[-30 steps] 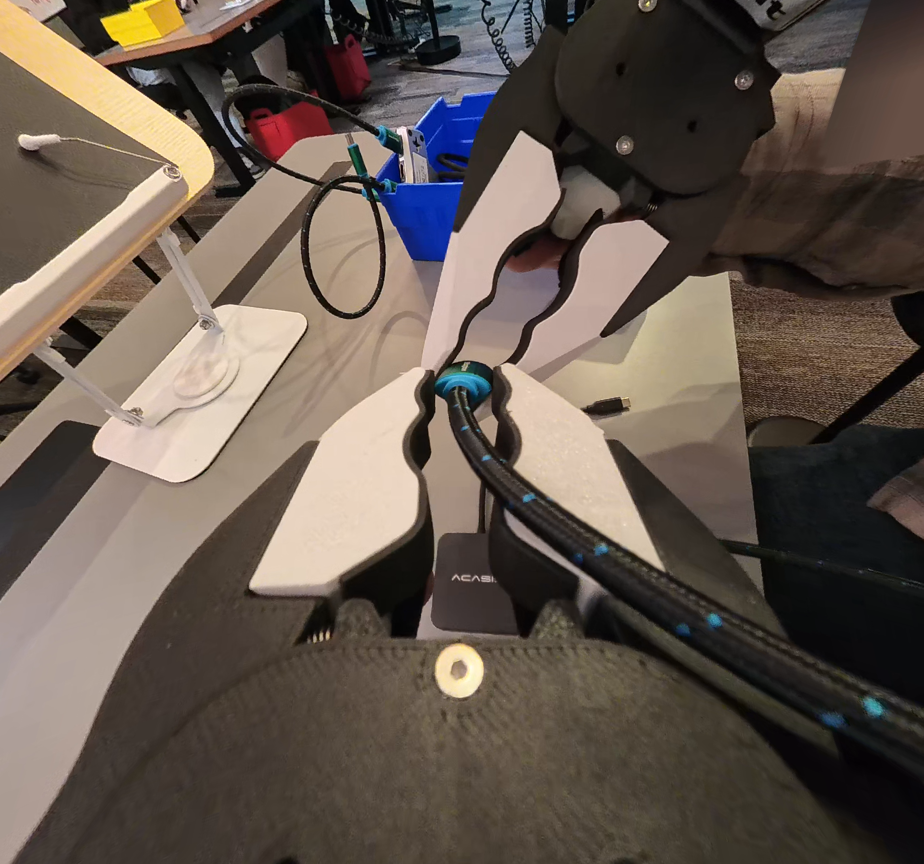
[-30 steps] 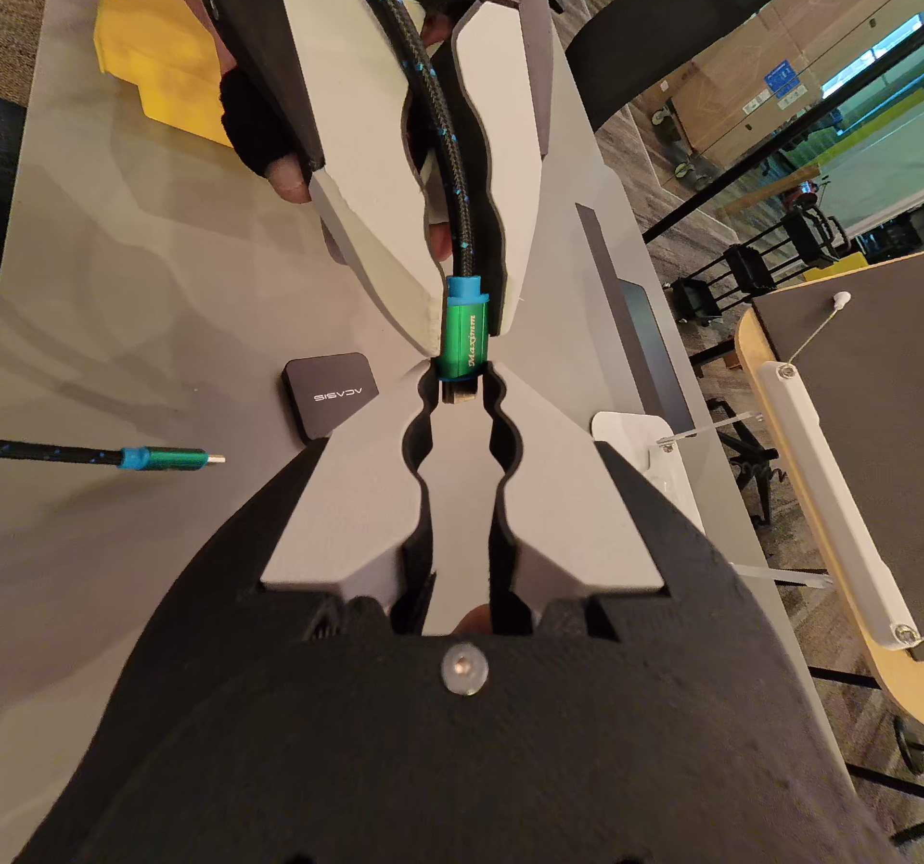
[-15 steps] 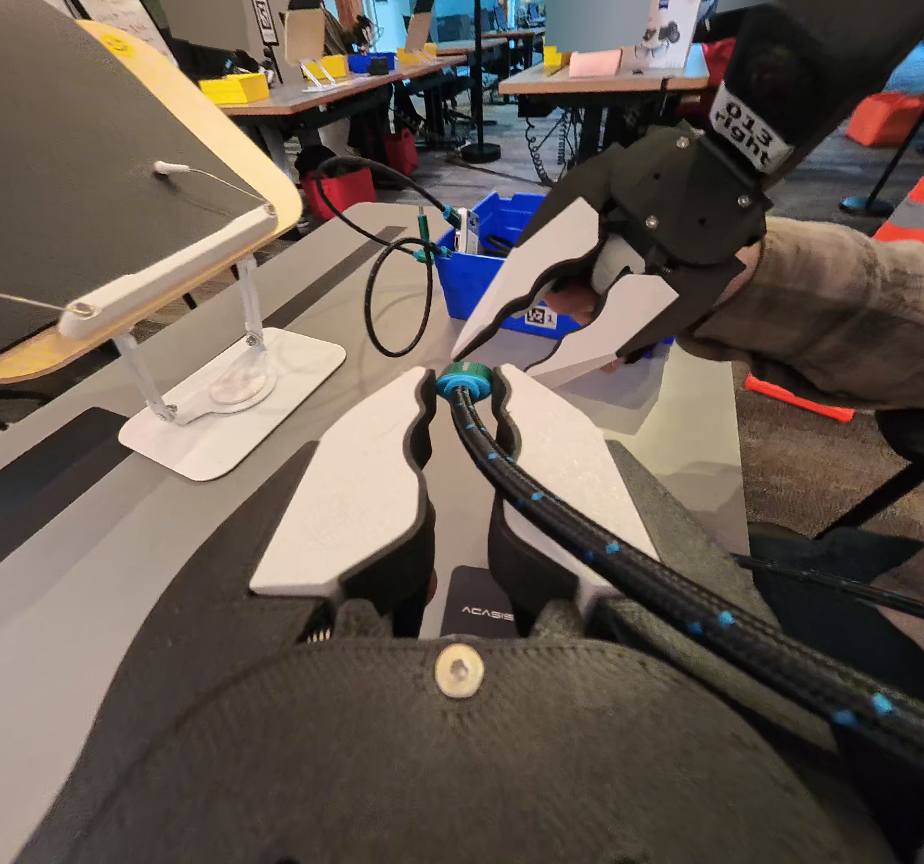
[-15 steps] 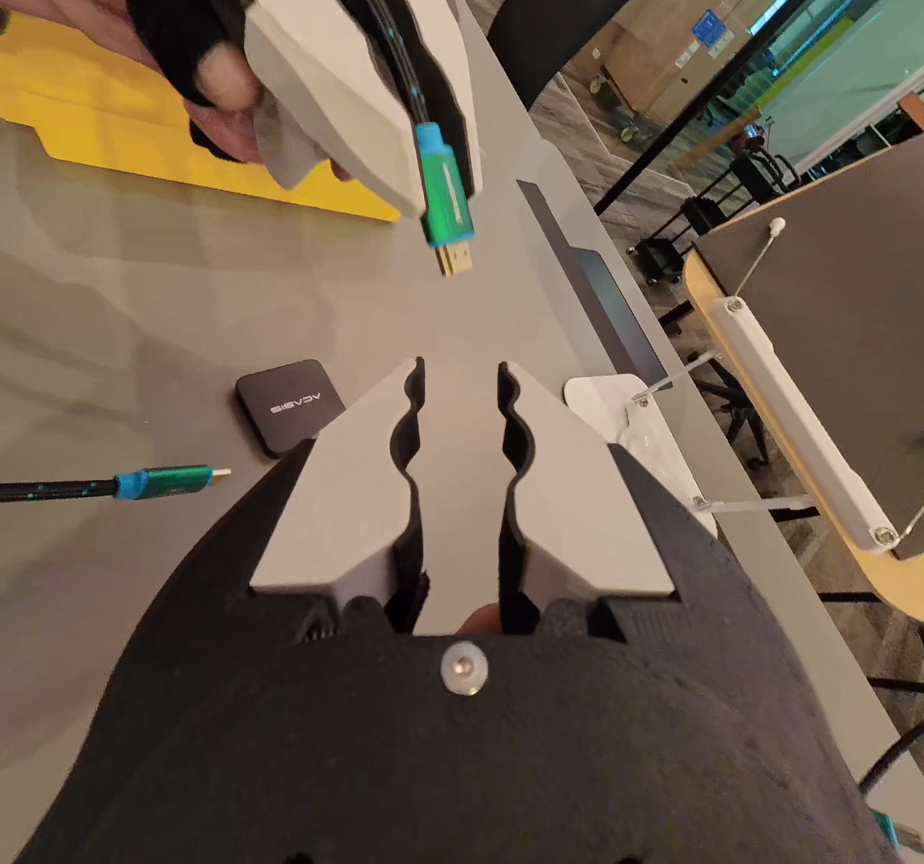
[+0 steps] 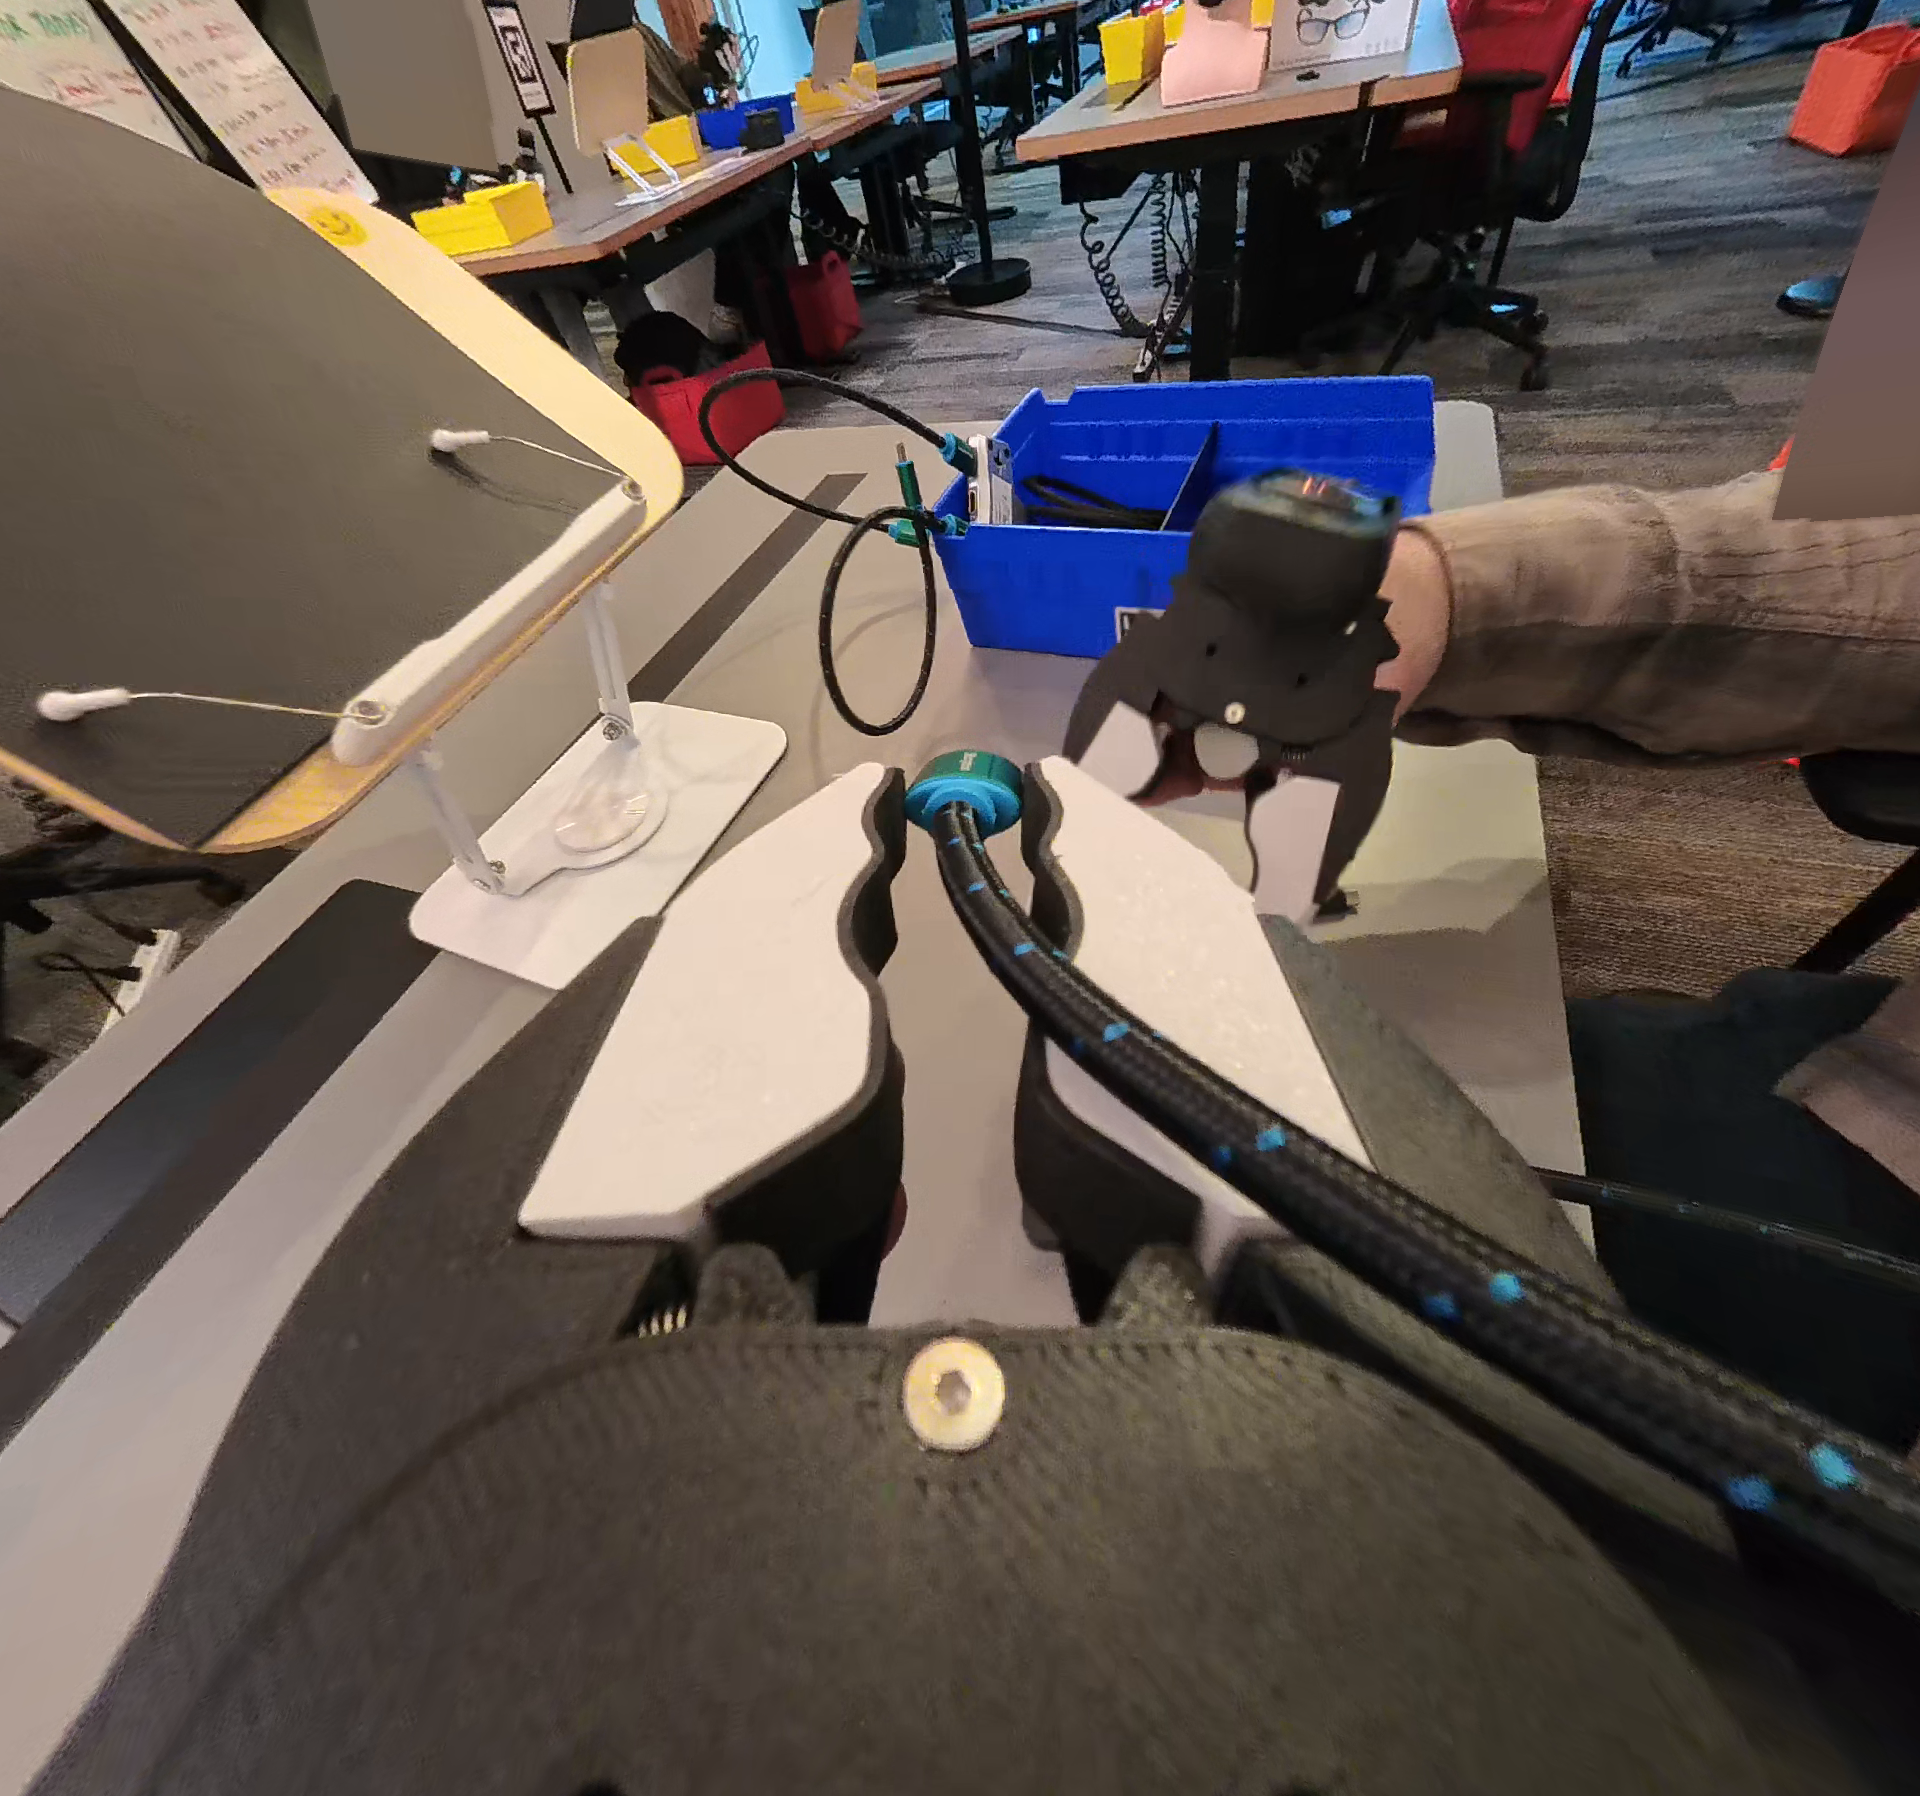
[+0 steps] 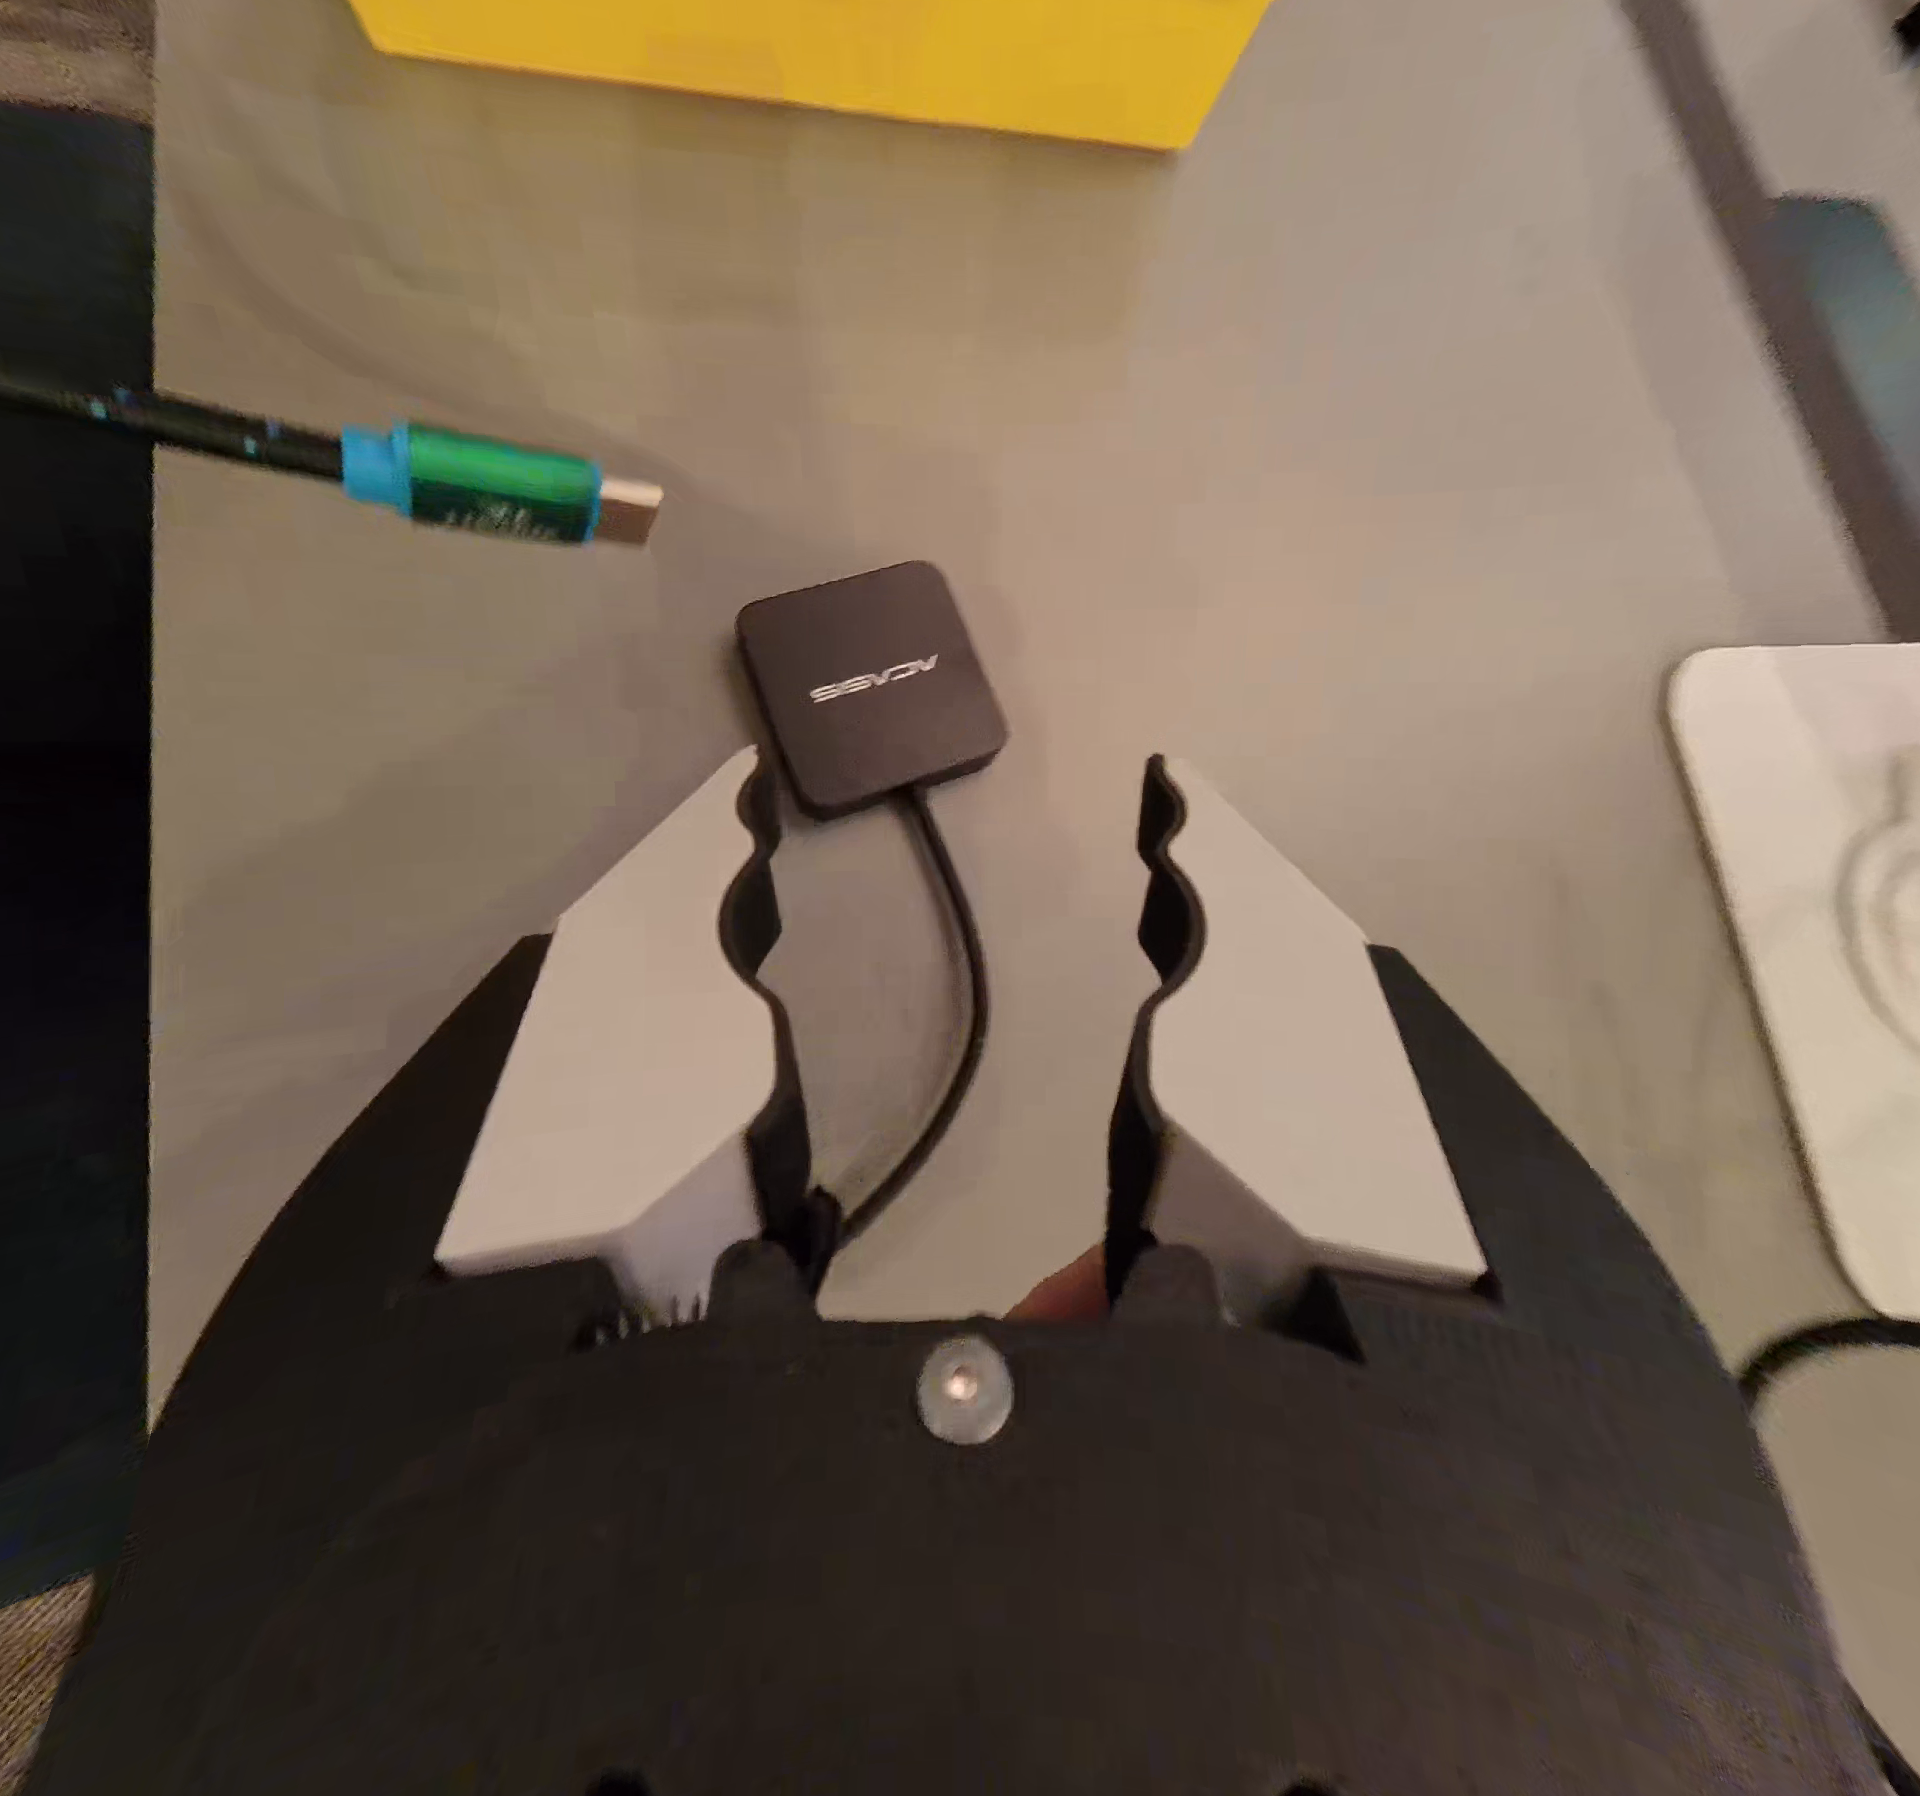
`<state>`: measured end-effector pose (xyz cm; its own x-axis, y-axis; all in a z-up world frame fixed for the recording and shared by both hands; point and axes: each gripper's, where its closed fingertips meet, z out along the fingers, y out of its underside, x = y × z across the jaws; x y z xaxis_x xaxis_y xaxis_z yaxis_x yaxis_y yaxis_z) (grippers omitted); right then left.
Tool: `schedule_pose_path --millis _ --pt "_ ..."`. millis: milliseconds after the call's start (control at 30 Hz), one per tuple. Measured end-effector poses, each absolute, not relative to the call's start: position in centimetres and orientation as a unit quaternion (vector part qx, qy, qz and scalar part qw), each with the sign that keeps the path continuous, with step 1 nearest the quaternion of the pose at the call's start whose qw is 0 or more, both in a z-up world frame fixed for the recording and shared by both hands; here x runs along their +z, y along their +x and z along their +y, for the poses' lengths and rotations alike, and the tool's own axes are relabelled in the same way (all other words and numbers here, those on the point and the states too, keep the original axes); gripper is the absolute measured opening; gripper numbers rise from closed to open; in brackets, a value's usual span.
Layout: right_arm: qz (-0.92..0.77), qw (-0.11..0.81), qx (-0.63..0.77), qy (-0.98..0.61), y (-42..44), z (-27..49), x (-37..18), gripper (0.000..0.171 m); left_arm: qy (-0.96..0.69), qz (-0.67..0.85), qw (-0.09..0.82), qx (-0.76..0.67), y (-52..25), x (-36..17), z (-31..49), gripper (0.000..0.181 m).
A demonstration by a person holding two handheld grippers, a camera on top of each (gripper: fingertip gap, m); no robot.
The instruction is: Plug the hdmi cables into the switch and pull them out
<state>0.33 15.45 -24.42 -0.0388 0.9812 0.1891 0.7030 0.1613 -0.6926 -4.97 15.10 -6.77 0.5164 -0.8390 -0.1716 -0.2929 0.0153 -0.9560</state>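
My left gripper (image 5: 961, 796) is clamped on the green plug of a black braided HDMI cable (image 5: 1195, 1050), holding it above the grey counter (image 5: 727, 624) with the cable trailing back to my right. My right gripper (image 6: 951, 775) is spread wide and holds nothing, pointing down at the small black square switch (image 6: 871, 688) lying on the counter just past its fingertips. A second HDMI cable's green plug (image 6: 488, 494) lies just left of the switch, not plugged in.
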Motion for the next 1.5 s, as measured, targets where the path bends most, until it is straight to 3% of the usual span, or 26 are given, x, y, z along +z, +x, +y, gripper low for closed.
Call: schedule_pose_path --millis 167,567,1033,1500 --pt "-0.716 0.282 0.21 -0.603 -1.3 14.6 -27.7 0.078 -0.658 0.429 0.575 -0.229 -6.2 -6.2 15.3 0.02" --pt "-0.706 0.233 0.234 -0.626 -3.1 14.9 -30.9 0.066 -0.656 0.41 0.587 -0.238 -8.2 -5.5 15.9 0.02" --pt "-0.498 0.233 0.468 -0.692 -3.4 17.1 -24.7 0.066 -0.661 0.402 0.589 -0.233 -8.7 -5.6 16.3 0.02" --pt "-0.437 0.279 0.522 -0.677 -3.0 18.6 -21.5 0.065 -0.665 0.404 0.584 -0.232 -8.5 -6.2 16.4 0.02"
